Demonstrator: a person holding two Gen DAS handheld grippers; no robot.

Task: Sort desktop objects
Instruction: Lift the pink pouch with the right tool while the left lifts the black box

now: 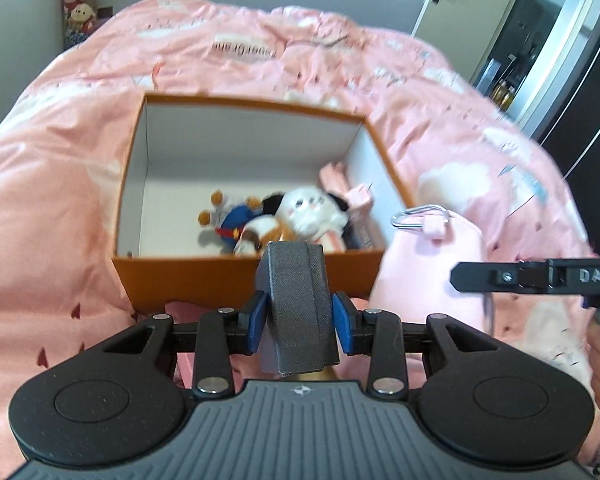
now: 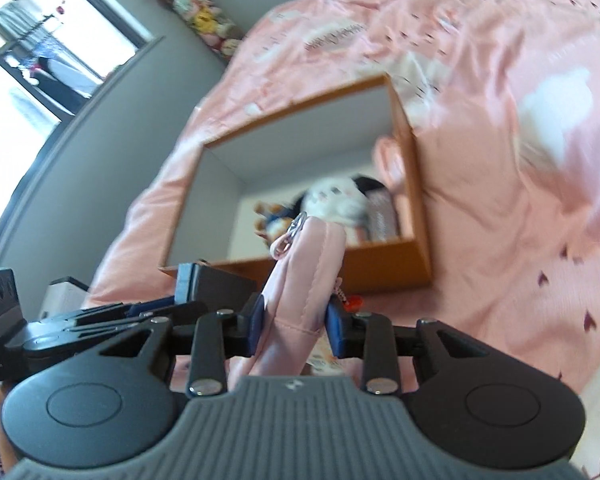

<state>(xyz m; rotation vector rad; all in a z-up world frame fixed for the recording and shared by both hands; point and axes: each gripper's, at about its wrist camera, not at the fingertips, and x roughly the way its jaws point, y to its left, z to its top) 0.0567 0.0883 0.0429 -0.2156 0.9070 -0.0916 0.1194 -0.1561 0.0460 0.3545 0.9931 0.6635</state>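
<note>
In the left wrist view, the left gripper [image 1: 299, 318] had its fingers clamped on a grey textured case [image 1: 300, 312], held just in front of the orange box [image 1: 180, 280] on the pink bed cover [image 1: 52, 184]. Plush toys [image 1: 300, 212] lay inside the box. The right gripper [image 1: 520, 276], right of the box, read "DAS".

In the right wrist view, the right gripper [image 2: 294, 326] gripped a pink pouch [image 2: 300, 280] before the box [image 2: 384, 264].

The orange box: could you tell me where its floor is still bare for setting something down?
The orange box has bare white floor along its left and far walls. The near-right corner is crowded: white plush, blue toy, pink items against the right wall.
</note>
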